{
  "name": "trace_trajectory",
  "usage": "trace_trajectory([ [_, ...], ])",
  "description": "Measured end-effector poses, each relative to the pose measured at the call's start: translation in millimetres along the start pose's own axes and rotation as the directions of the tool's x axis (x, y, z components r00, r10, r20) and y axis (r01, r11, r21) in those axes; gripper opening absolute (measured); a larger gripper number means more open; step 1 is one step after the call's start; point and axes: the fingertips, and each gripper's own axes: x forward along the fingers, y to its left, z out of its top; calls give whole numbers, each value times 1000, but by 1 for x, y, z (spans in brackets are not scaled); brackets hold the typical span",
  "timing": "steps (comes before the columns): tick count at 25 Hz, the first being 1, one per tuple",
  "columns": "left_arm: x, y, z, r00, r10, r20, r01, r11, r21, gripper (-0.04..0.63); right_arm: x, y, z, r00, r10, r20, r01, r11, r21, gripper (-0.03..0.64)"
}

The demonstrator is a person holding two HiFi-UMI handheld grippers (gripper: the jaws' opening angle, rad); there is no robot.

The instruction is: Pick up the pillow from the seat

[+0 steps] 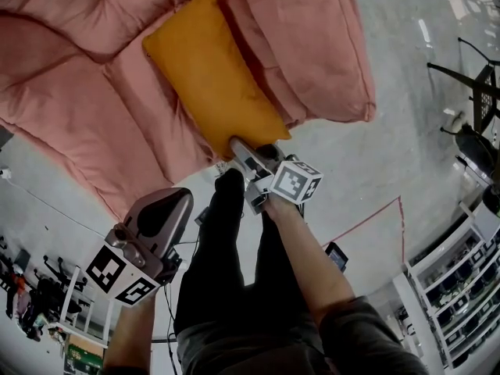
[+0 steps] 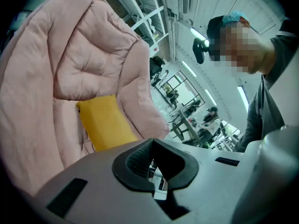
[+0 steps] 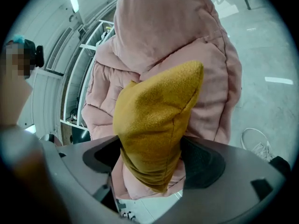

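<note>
Right gripper gapes wide around the near corner of the mustard pillow, pads not pressing. Pillow lies on the pink seat. Looks soft, light, floppy; corner will squash, so bite deep past the seam. Left gripper closed, empty.

Matt, nubbly mustard cloth covers the pillow; the pink seat is soft quilted fabric.

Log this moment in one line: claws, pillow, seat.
right claw: open, straddling mustard pillow corner | left claw: shut, empty | pillow: lying on pink padded seat | pick: not yet gripped
</note>
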Motion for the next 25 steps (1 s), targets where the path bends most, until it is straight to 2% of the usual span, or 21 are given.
trace_trajectory([
  [6,-8,2,12,1000,0,20,0,1000,-7,9,10,14,11,1000,3,29,-4,999,37,347],
  [11,-12,-1,25,999,1,49,0,1000,-11,9,3,14,16,1000,-7,-1,7,999,34,342],
  [16,-29,0,41,996,-2,86,3,1000,-13,9,5,43,21,1000,-11,18,11,1000,9,222],
  [25,-48,-34,86,984,3,181,-9,1000,30,9,-31,89,57,1000,-26,1,26,992,-124,164],
])
